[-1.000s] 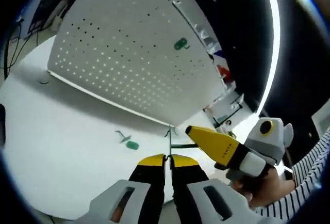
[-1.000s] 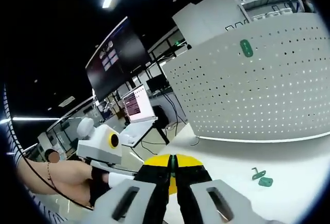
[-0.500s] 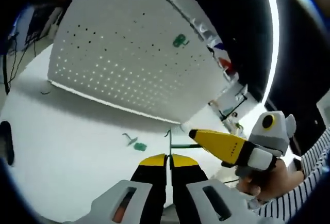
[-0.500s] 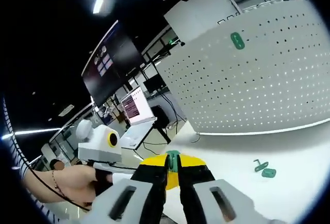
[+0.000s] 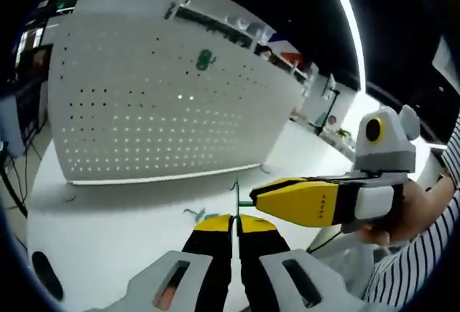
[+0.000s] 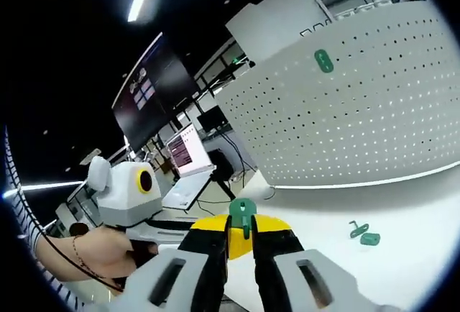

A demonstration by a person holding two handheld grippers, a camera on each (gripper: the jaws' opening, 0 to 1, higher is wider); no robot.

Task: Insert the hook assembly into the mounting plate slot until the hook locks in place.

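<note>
My left gripper (image 5: pixel 235 220) is shut on a thin metal hook (image 5: pixel 235 195) that stands up from its jaws. The right gripper (image 5: pixel 296 201) reaches in from the right, and its yellow tip meets that wire with a bit of green showing at the contact. In the right gripper view my right gripper (image 6: pixel 242 228) is shut on a small green mounting plate (image 6: pixel 242 213) that sticks up above the jaws. The left gripper (image 6: pixel 128 191) sits at the left there, in a person's hand. A second green plate (image 5: pixel 205 59) (image 6: pixel 323 60) hangs high on the white pegboard (image 5: pixel 144 111) (image 6: pixel 345 118).
A loose green plate with a metal hook (image 6: pixel 364 234) (image 5: pixel 192 214) lies on the white table (image 5: pixel 93 240) in front of the pegboard's base. A laptop (image 6: pixel 188 161) and cables stand at the board's left end. A striped sleeve (image 5: pixel 420 254) shows at the right.
The left view has rolled, so the pegboard now stands more upright. The right gripper has closed in on the held hook. The green plate sticks further out of the right jaws.
</note>
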